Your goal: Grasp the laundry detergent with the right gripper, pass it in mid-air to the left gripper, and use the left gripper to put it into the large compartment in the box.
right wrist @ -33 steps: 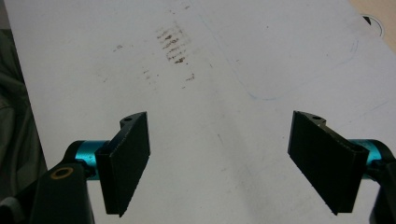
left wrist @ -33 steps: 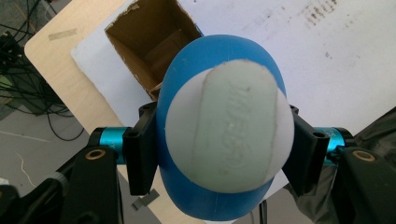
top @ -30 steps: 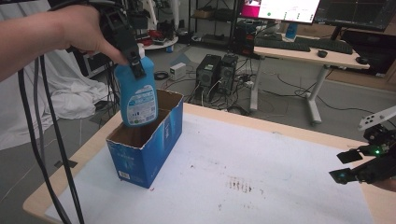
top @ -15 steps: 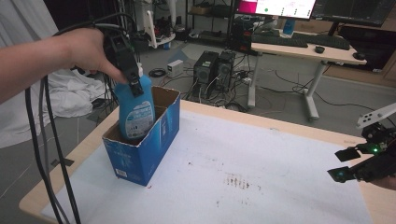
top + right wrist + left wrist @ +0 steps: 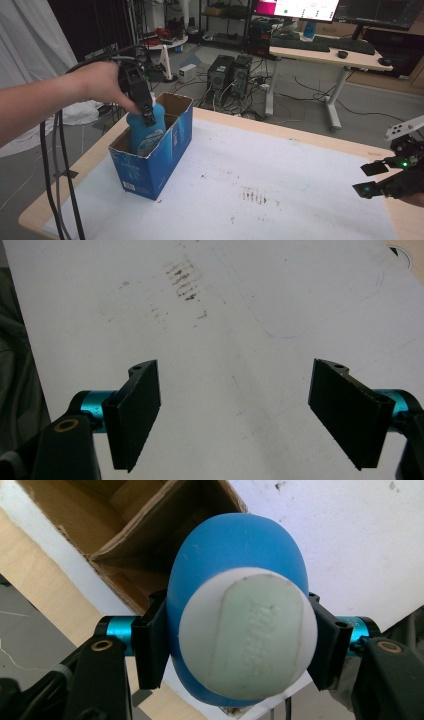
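**Blue bottle going down into a cardboard box**

Clamped between the jaws of my left claw [image 5: 235,645], a blue bottle [image 5: 145,131] with a white cap [image 5: 247,632] stands upright and partly sunk into an open box [image 5: 156,150], left of centre in the high view. From my left claw's own camera, the bottle sits in the middle of the frame, seen from above: the round white cap faces the lens, the blue shoulders bulge out beneath it, and one black jaw presses each side just under the cap. I judge I grip it high so the body can slide down between the box walls while my hand [image 5: 102,85] stays above the rim.

Raised lettering runs across the pale green panel on the cap, but it is too soft to read. A pale label on the bottle's front shows no legible words either.

Cardboard dividers [image 5: 135,540] show brown in the upper left of the left claw's frame, splitting the box into compartments. Its outside is blue with white print that is too small to make out.

My right claw [image 5: 245,410] hangs idle at the lower right edge of the high view, well apart from the box, jaws spread wide over the white table cover [image 5: 280,295], holding nothing. Brownish smudges [image 5: 182,280] mark that cover near the top of its frame.
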